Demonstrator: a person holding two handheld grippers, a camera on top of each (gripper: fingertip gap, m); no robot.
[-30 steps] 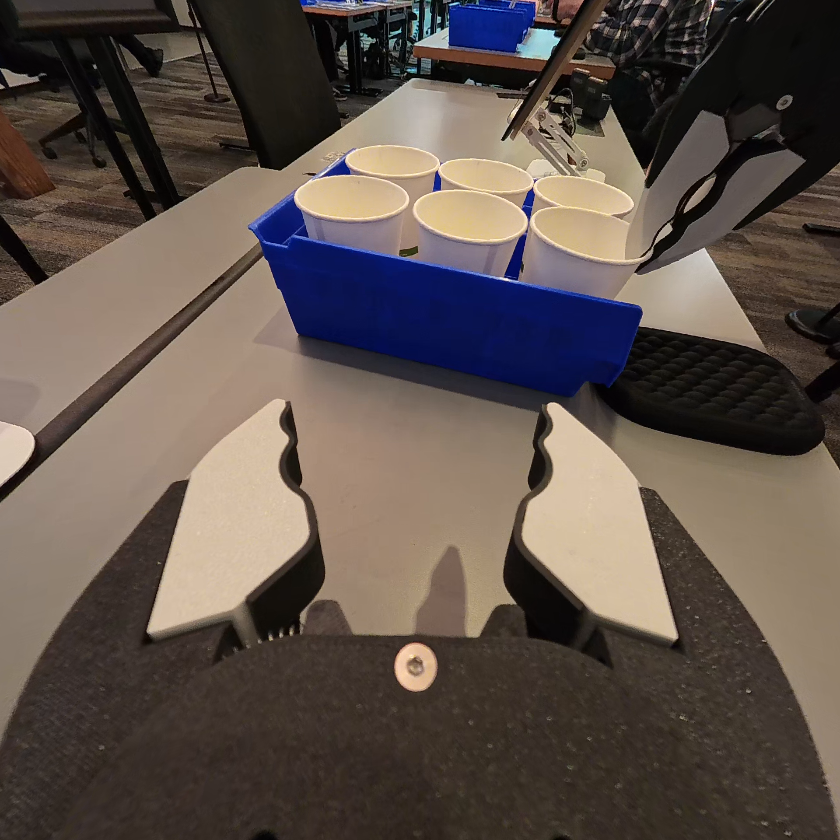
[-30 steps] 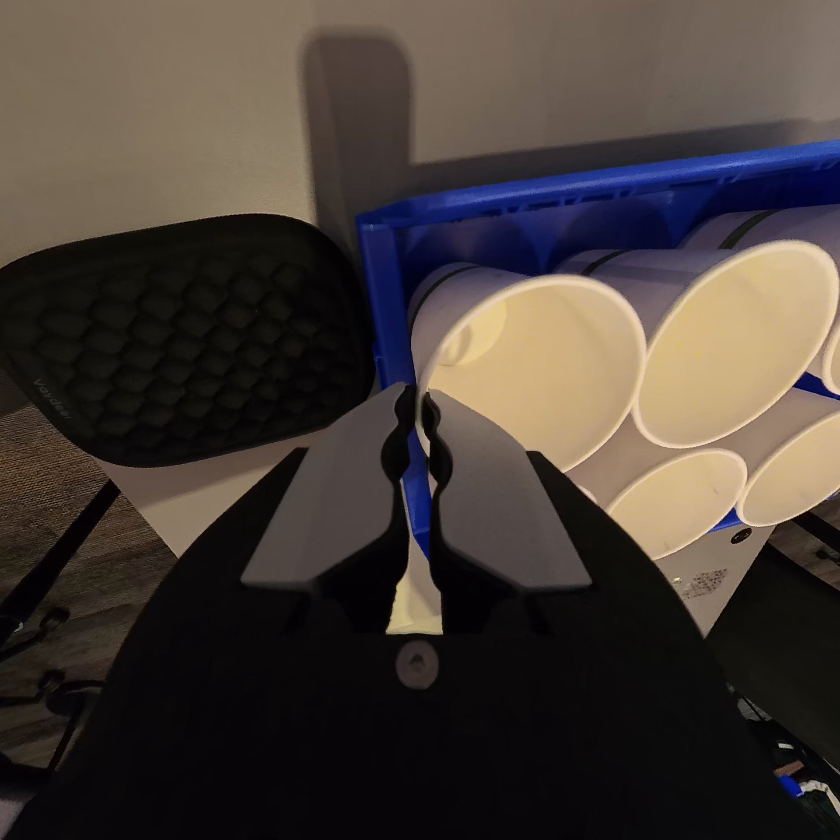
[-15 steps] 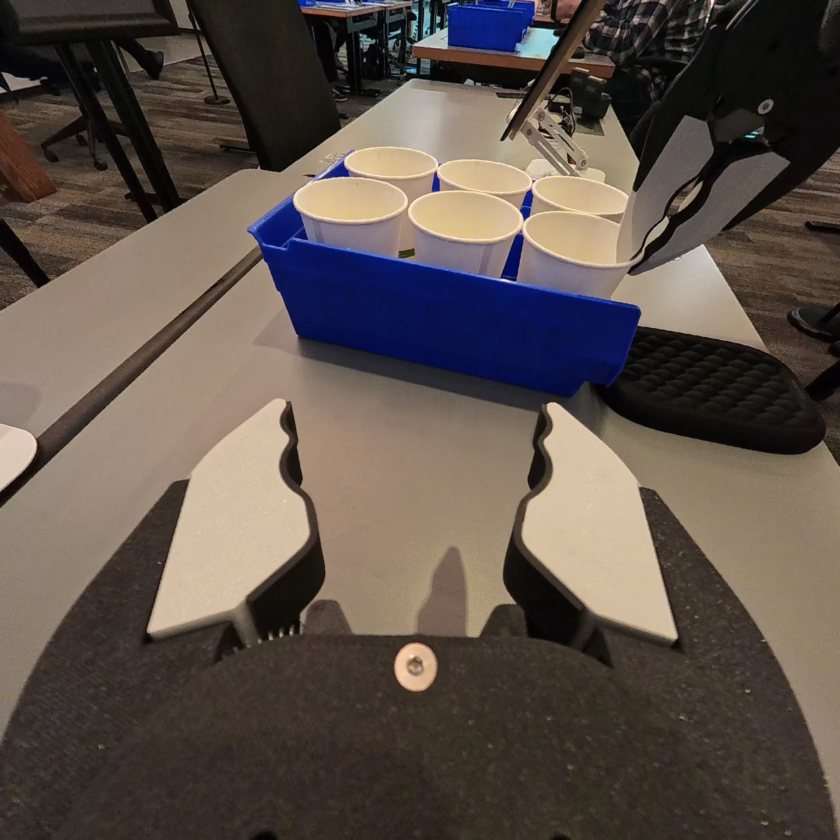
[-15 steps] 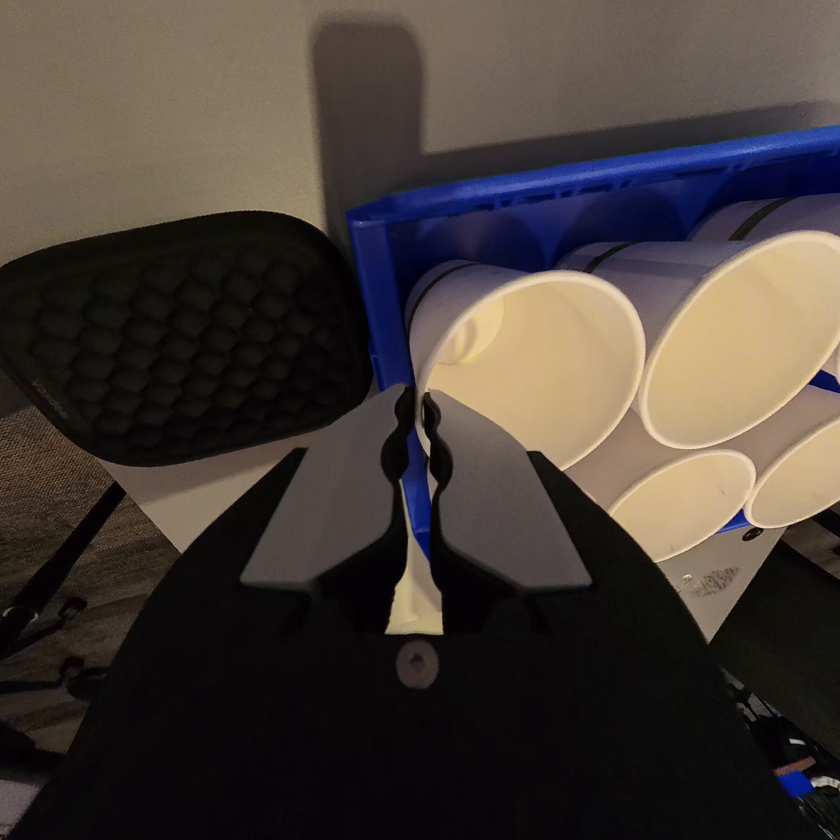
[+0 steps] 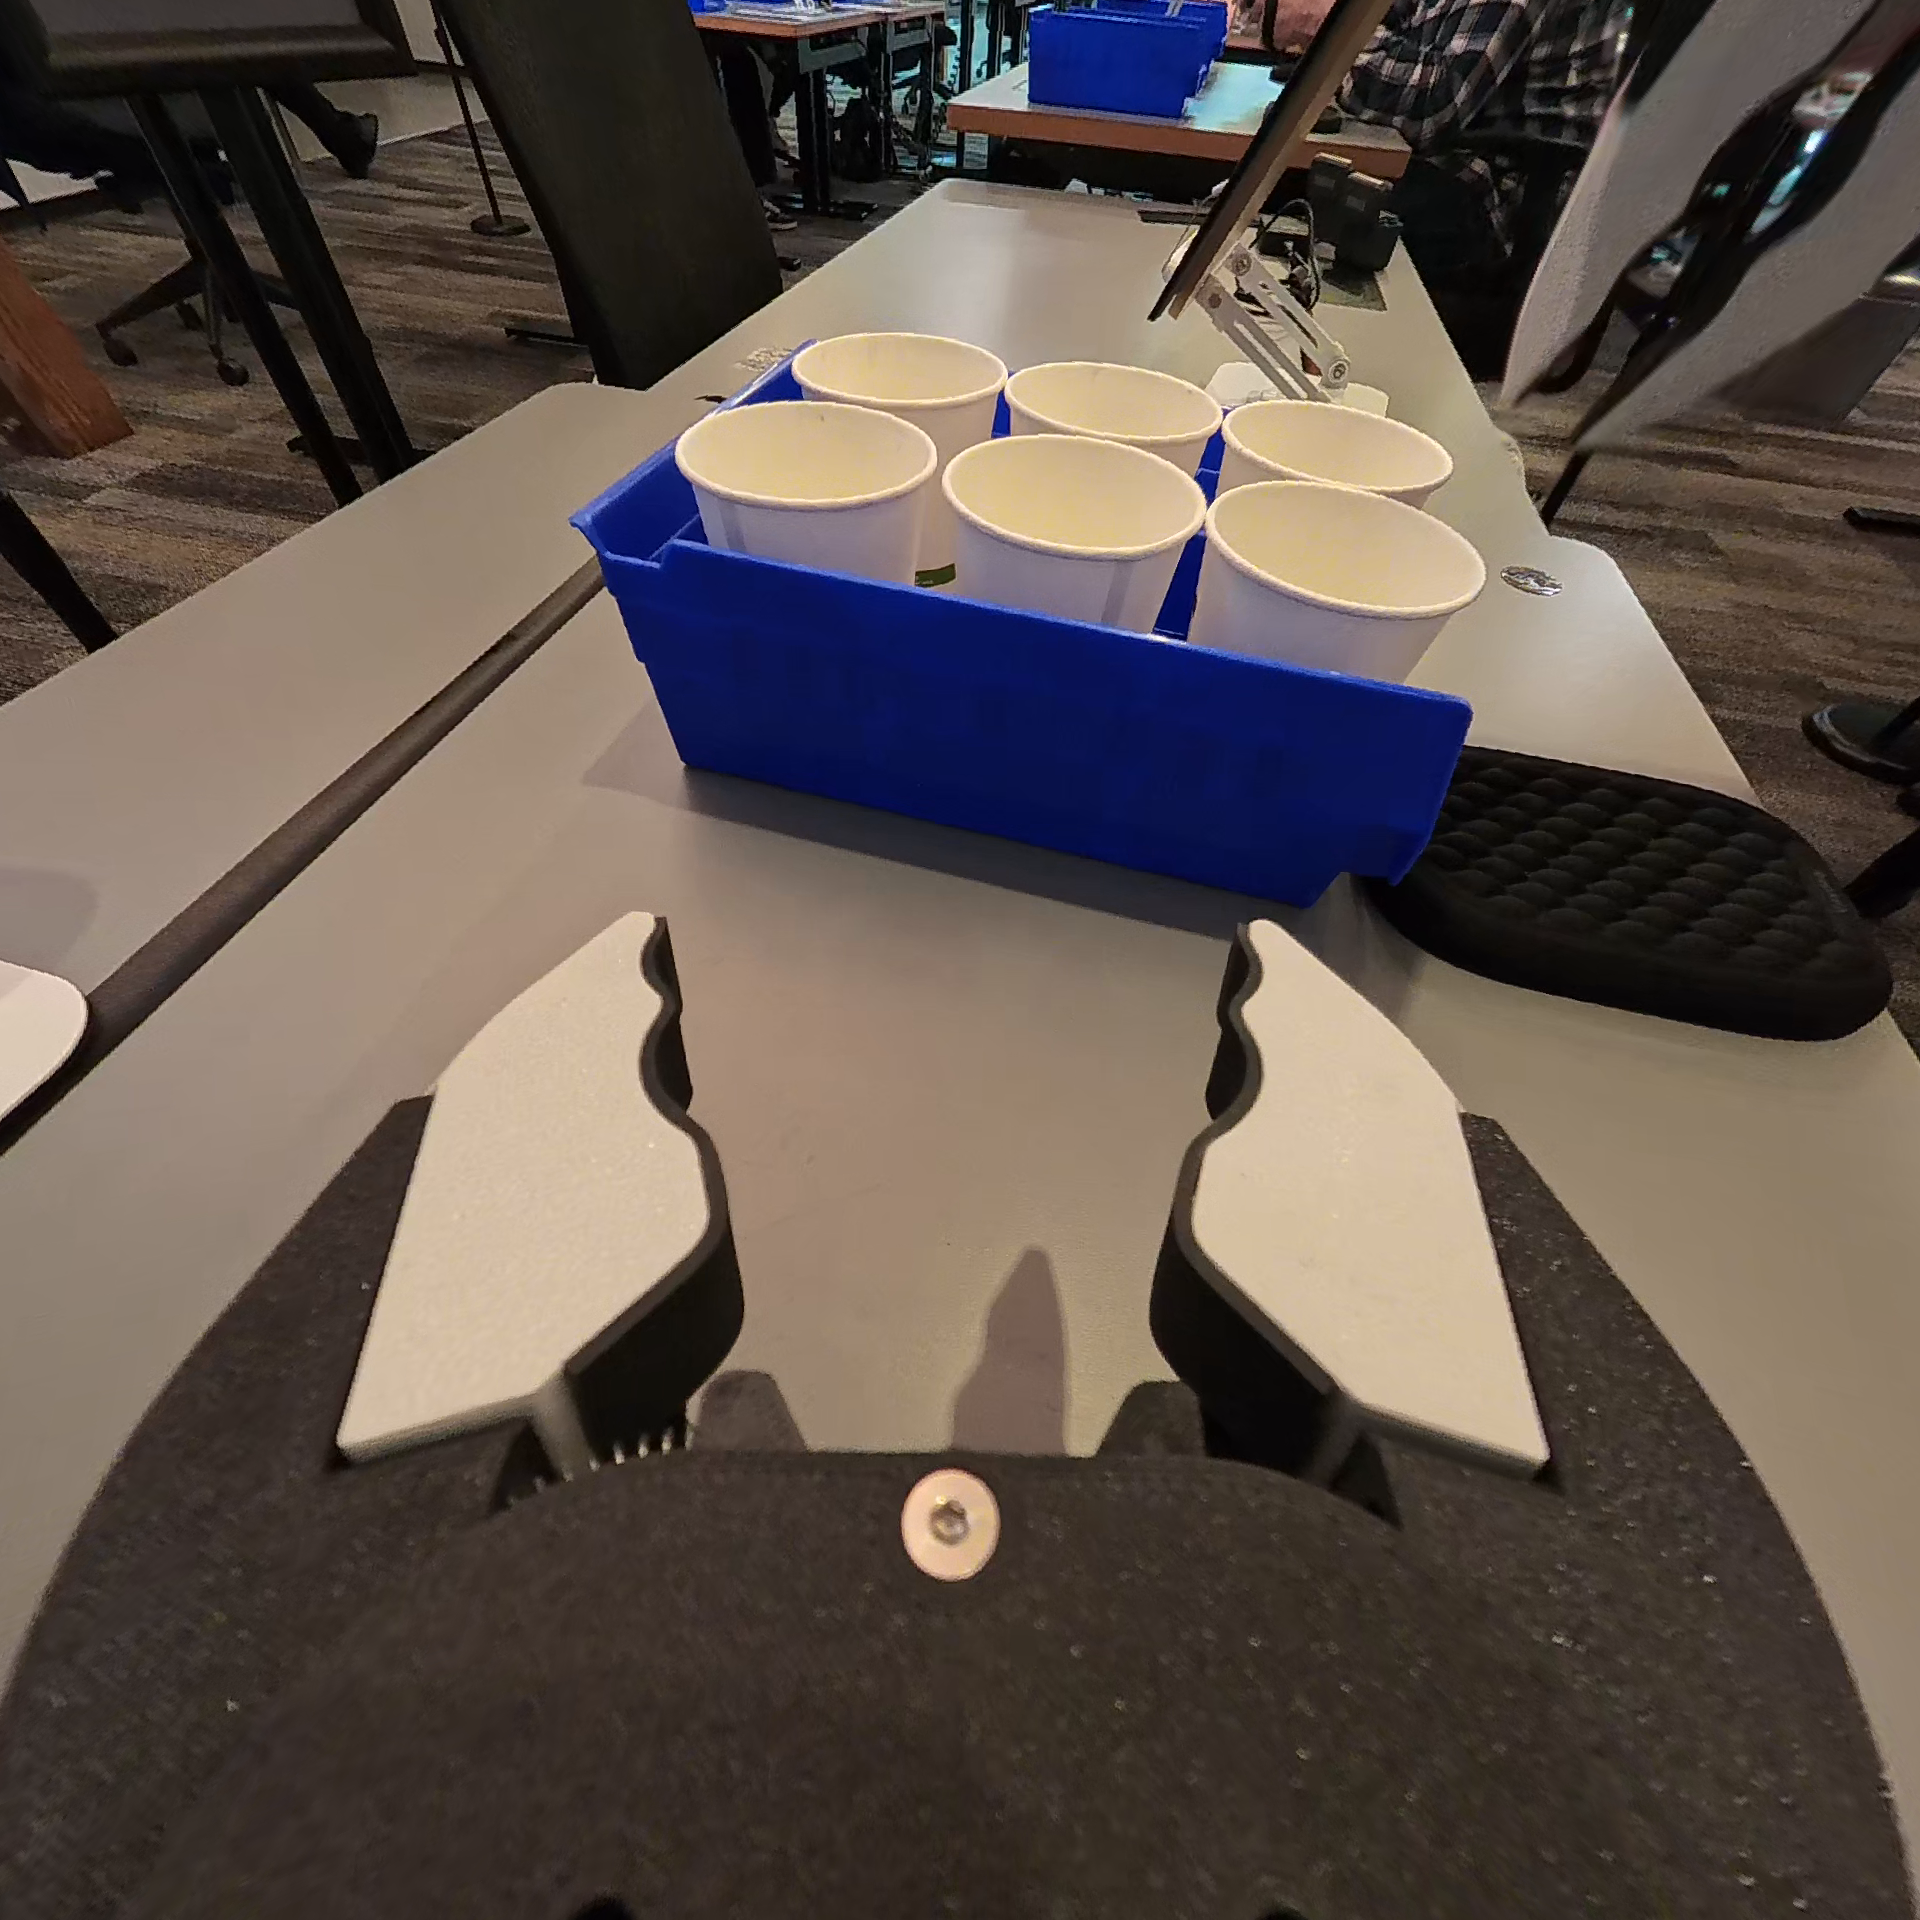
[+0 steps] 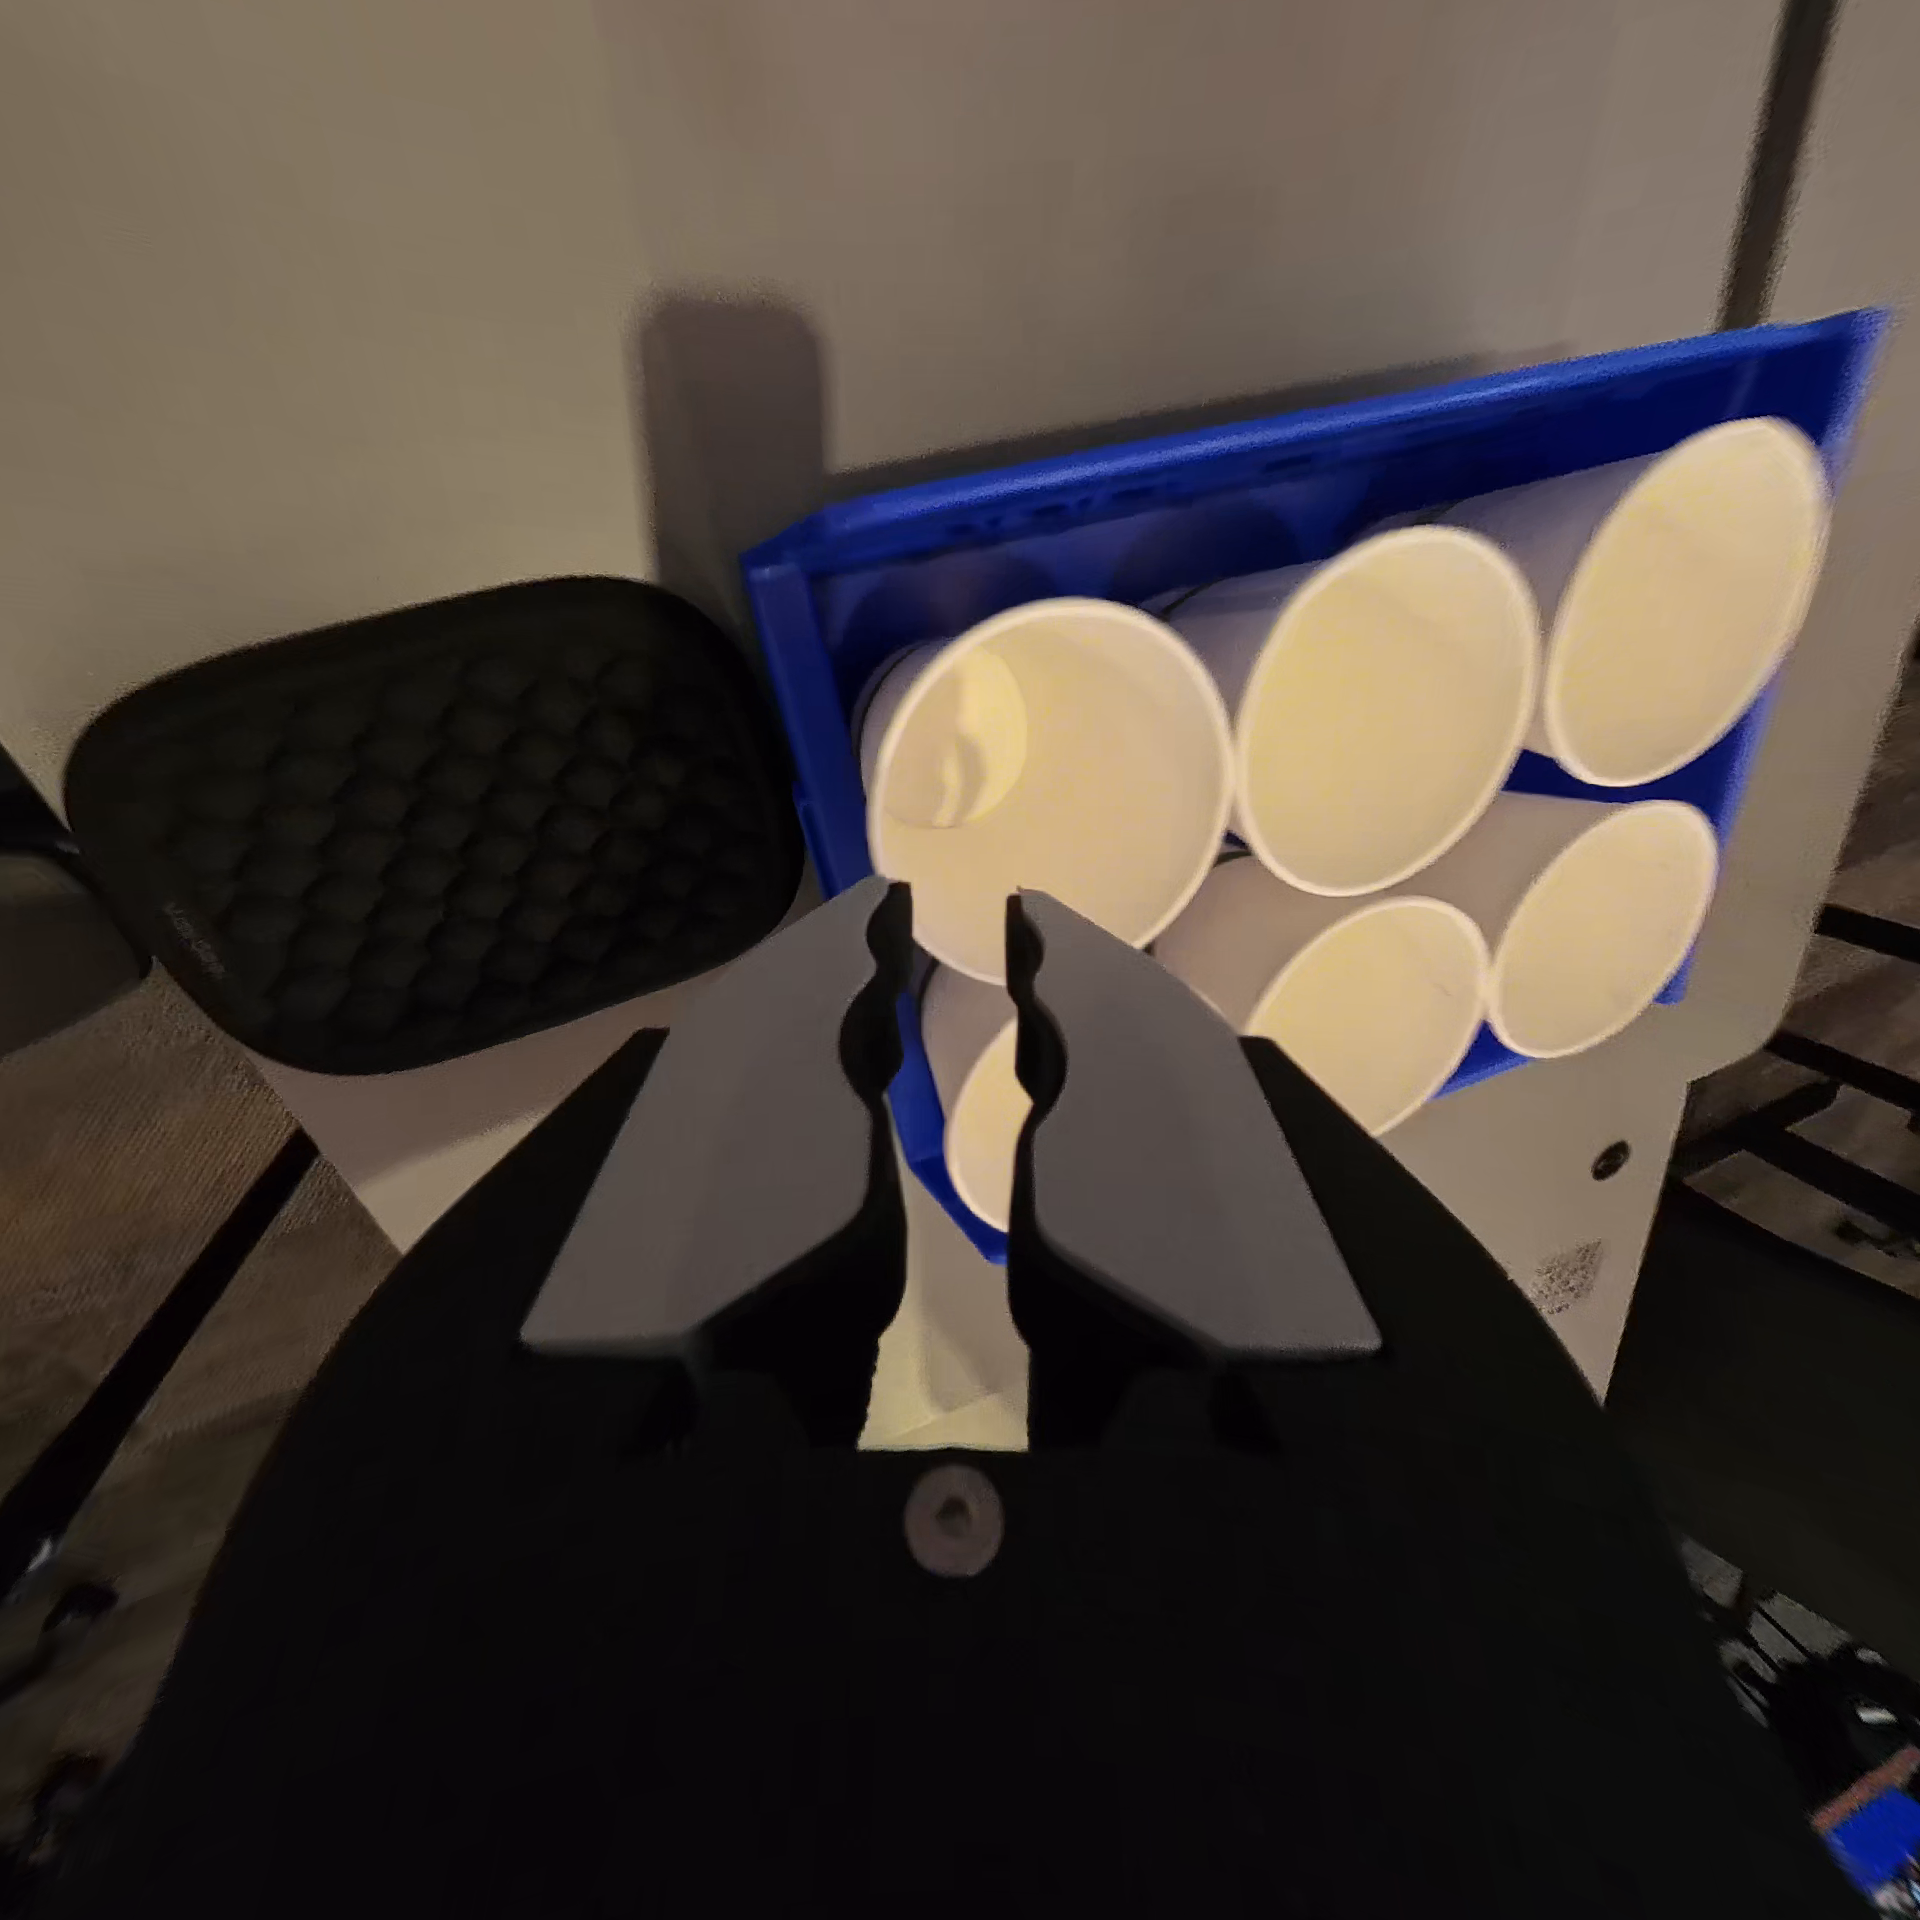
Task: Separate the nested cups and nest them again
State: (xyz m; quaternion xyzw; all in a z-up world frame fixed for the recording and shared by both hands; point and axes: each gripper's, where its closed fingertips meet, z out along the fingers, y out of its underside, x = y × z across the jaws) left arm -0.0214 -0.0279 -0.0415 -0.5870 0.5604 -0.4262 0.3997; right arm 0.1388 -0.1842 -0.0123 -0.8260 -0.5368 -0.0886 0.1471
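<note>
right gripper (image 6: 956, 909), slightly parted and empty, hovers above the nearest cup (image 6: 1049, 790); left gripper (image 5: 951, 1029) wide.

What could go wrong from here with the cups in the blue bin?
The six cups stand packed rim to rim in the blue bin, so pulling one may drag or tip a neighbour. The right gripper is narrowly open by the corner cup; a hard pinch could crease its paper rim. The left gripper is open, short of the bin, so nothing steadies it.
</note>
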